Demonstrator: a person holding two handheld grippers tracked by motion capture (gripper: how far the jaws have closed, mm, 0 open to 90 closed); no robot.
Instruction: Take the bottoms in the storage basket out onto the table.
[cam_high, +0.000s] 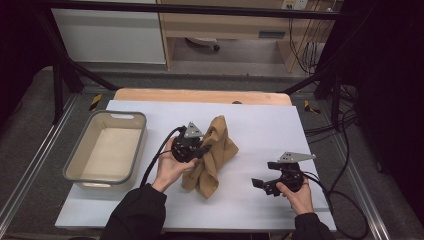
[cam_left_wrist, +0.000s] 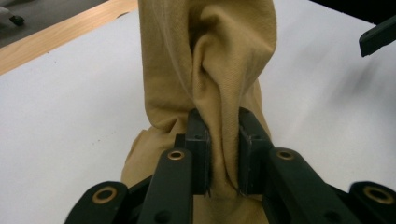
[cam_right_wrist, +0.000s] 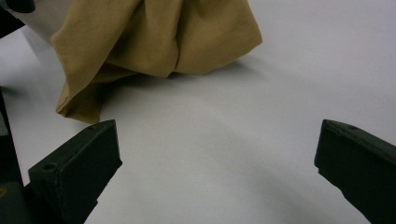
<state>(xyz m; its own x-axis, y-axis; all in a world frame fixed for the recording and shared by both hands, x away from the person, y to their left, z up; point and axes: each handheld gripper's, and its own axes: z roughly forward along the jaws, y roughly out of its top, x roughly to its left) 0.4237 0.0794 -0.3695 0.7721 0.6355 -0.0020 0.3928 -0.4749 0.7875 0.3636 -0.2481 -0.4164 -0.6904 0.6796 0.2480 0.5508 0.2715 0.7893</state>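
A tan cloth (cam_high: 216, 152) stands bunched up in the middle of the white table (cam_high: 260, 125). My left gripper (cam_high: 202, 149) is shut on a fold of this cloth (cam_left_wrist: 219, 70); in the left gripper view the fabric is pinched between the two pads (cam_left_wrist: 200, 149) and rises above them. The cloth's lower end (cam_right_wrist: 154, 37) rests on the table. My right gripper (cam_high: 262, 175) is held low at the right, apart from the cloth, with its jaws wide open and bare table between its fingertips (cam_right_wrist: 77, 168).
A grey rectangular bin (cam_high: 75, 165) stands at the table's left side. A wooden strip (cam_high: 200, 95) runs along the far edge. Cables (cam_high: 345, 150) trail off to the right. Black frame bars (cam_high: 65, 75) rise at the back corners.
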